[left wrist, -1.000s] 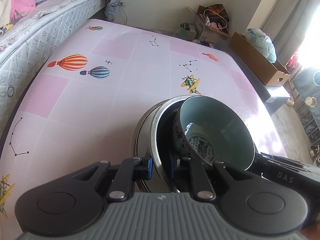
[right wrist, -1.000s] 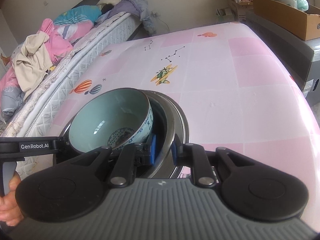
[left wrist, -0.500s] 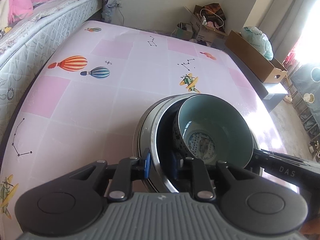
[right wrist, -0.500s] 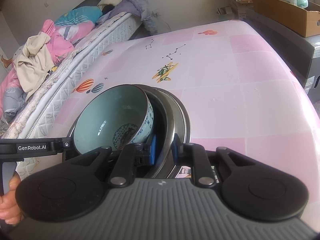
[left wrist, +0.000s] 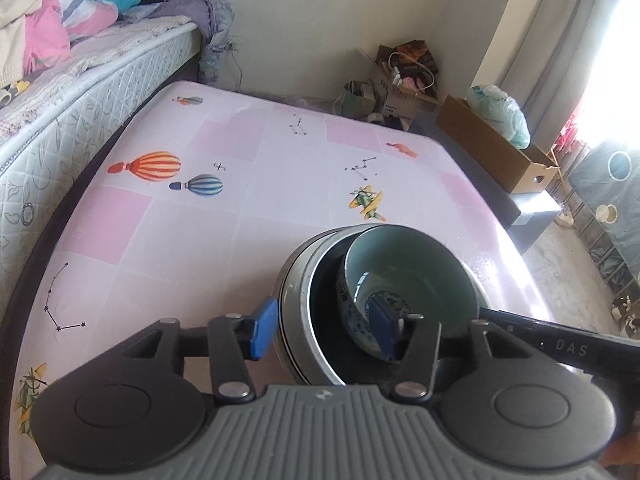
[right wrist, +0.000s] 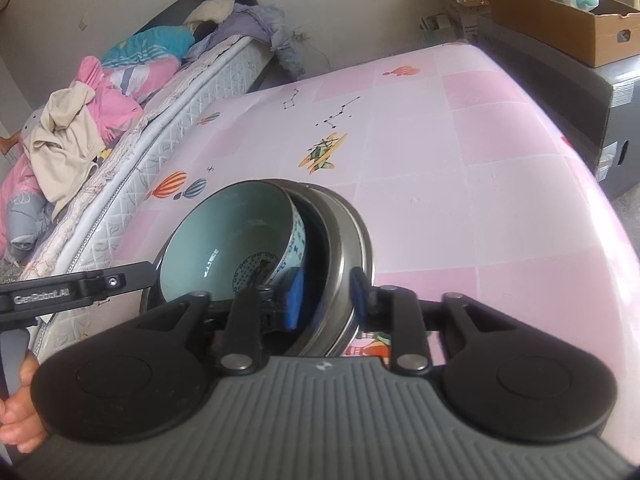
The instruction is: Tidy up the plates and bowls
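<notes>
Pink balloon-print table [left wrist: 248, 216] w/ stacked bowls [left wrist: 400, 280], bed [left wrist: 80, 92] beside; both grippers' fingers just spread, off rim

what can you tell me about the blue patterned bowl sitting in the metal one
The ceramic bowl is pale teal inside with a round blue printed medallion at the bottom, and white outside with blue pattern. It looks glazed and empty. It sits tilted inside the larger steel bowl, leaning against one side of it, on the pink table. Both grippers' jaws have just been opening, and their pads straddle the steel rim without pressing.
</notes>
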